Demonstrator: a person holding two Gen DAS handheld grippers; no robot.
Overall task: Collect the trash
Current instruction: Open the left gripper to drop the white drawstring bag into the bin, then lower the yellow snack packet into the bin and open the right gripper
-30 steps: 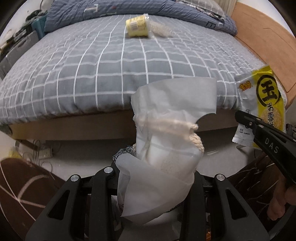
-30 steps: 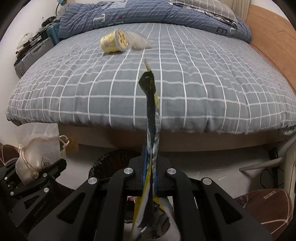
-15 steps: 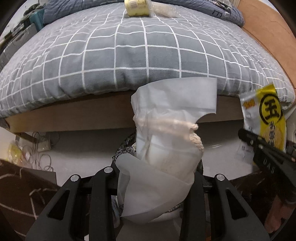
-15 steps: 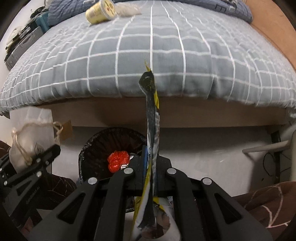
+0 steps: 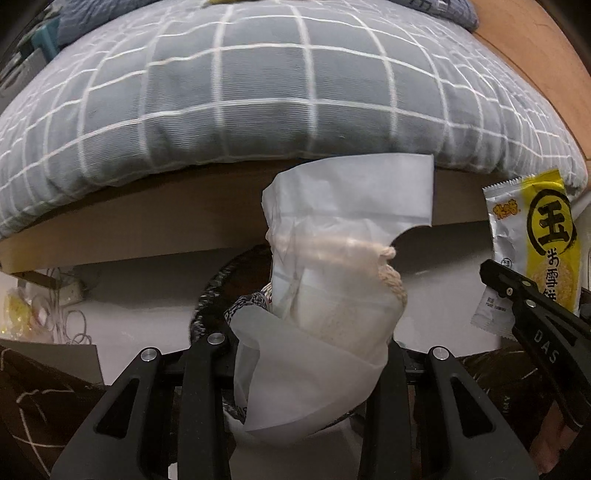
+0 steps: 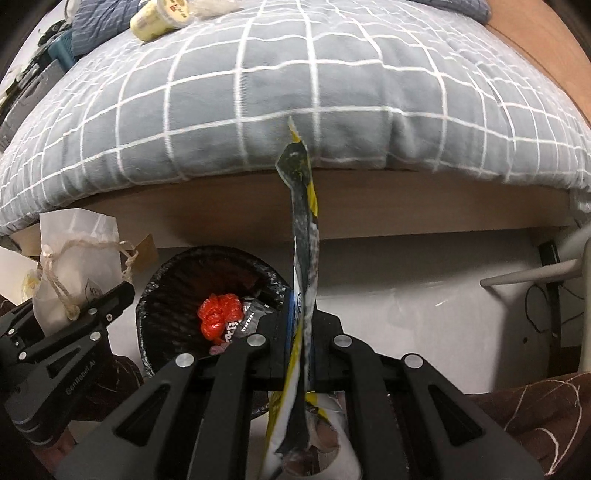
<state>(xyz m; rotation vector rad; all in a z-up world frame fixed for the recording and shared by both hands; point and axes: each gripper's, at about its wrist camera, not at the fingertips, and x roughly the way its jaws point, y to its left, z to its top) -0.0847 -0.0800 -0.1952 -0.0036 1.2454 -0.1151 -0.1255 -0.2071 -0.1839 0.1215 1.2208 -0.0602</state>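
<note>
Above the black-lined trash bin (image 6: pixel 207 295) near the bed (image 6: pixel 295 92), the left gripper (image 5: pixel 306 354) grasps a white drawstring pouch (image 5: pixel 332 280) while the right gripper (image 6: pixel 301 332) clamps a yellow snack wrapper (image 6: pixel 303 229).

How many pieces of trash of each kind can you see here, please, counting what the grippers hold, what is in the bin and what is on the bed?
White drawstring pouch, in the left gripper: 1
Yellow snack wrapper, in the right gripper: 1
Red crumpled wrapper, in the black-lined bin: 1
Yellow cup, on the bed: 1
Total: 4
</note>
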